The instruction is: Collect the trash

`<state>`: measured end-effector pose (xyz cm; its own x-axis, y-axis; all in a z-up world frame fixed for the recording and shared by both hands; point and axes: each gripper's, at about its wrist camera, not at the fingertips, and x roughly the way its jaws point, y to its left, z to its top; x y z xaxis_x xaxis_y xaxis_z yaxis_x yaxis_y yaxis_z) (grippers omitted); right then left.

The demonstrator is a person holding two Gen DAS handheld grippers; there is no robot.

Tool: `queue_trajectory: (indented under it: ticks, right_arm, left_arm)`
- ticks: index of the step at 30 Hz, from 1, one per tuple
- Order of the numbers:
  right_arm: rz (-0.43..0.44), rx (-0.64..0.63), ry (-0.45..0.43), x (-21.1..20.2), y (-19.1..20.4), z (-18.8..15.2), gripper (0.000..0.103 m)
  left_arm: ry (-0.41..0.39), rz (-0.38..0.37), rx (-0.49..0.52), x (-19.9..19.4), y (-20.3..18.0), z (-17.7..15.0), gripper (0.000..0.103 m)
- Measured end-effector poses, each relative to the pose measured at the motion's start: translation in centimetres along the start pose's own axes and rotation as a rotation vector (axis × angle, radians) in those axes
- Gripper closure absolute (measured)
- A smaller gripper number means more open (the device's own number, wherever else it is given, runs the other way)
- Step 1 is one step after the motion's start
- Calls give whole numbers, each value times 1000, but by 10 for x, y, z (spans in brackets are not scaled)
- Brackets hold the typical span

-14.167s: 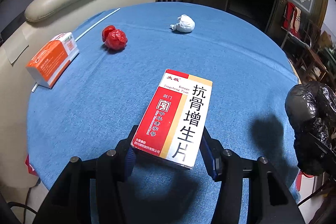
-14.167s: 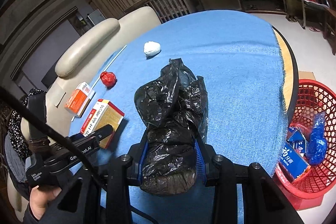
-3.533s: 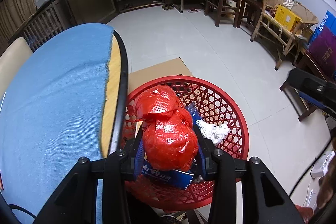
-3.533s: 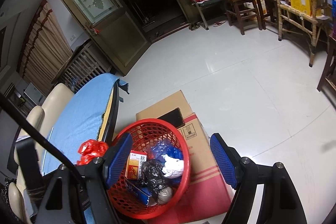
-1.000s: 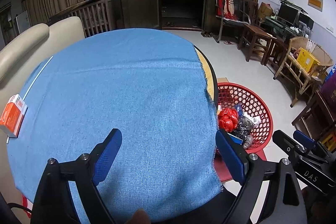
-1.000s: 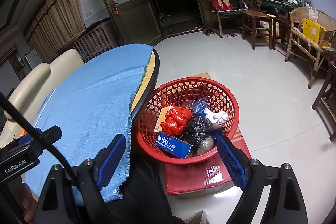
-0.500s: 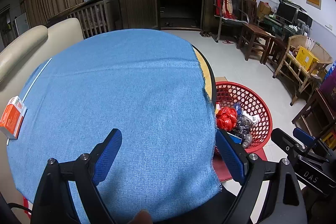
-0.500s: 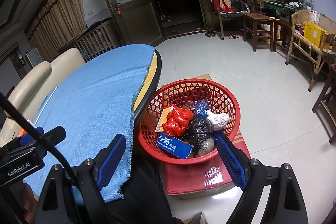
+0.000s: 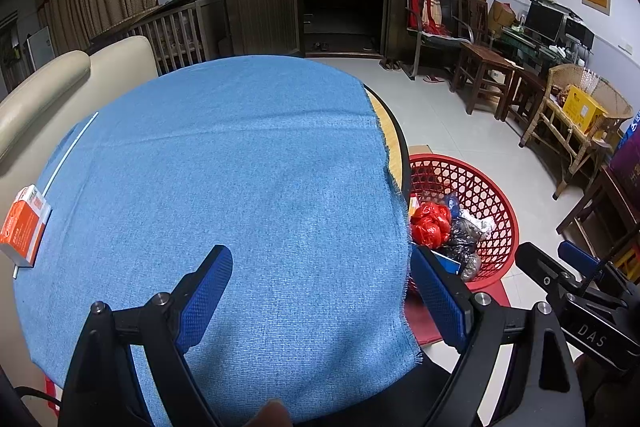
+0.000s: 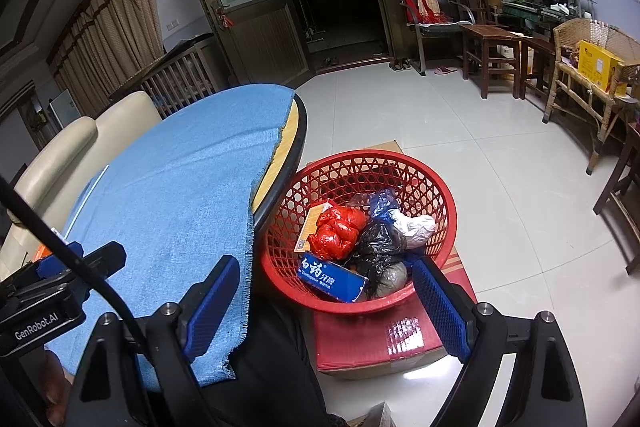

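My left gripper [image 9: 320, 271] is open and empty, held over the near part of the round table's blue cloth [image 9: 240, 167]. My right gripper [image 10: 324, 279] is open and empty, beside the table and above the near rim of the red basket [image 10: 446, 195]. The basket holds a red crumpled bag [image 10: 336, 231], a black bag [image 10: 378, 239], a white wad [image 10: 416, 225], a blue toothpaste box [image 10: 332, 277] and a medicine box. The basket also shows in the left wrist view [image 9: 496, 195]. An orange and white box [image 9: 24, 227] lies at the table's left edge.
The basket sits on a red cardboard box [image 10: 380, 343] on the tiled floor. A cream sofa [image 9: 48, 87] backs the table on the left. Wooden chairs [image 9: 484, 75] and a wicker chair [image 9: 576, 123] stand on the right. A white stick [image 9: 68, 155] lies near the left edge.
Both grippers have barely moved over the last second, and both stay open. Earlier the left gripper held the red bag over the basket; that bag now lies in the basket.
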<state>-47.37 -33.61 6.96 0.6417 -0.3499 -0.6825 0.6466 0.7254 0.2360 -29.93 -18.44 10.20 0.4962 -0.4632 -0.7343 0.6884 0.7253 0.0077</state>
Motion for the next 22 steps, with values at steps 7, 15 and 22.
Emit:
queue_trajectory:
  ticks: [7, 15, 22]
  right_arm:
    - [-2, 0, 2, 1, -1, -1, 13]
    - [-4, -1, 3, 1, -1, -2, 13]
    - [-5, -2, 3, 1, -2, -3, 13]
  left_arm:
    - [0, -2, 1, 0, 0, -1, 12]
    - [-5, -6, 12, -2, -2, 1, 12]
    - [-15, -3, 9, -4, -1, 1, 12]
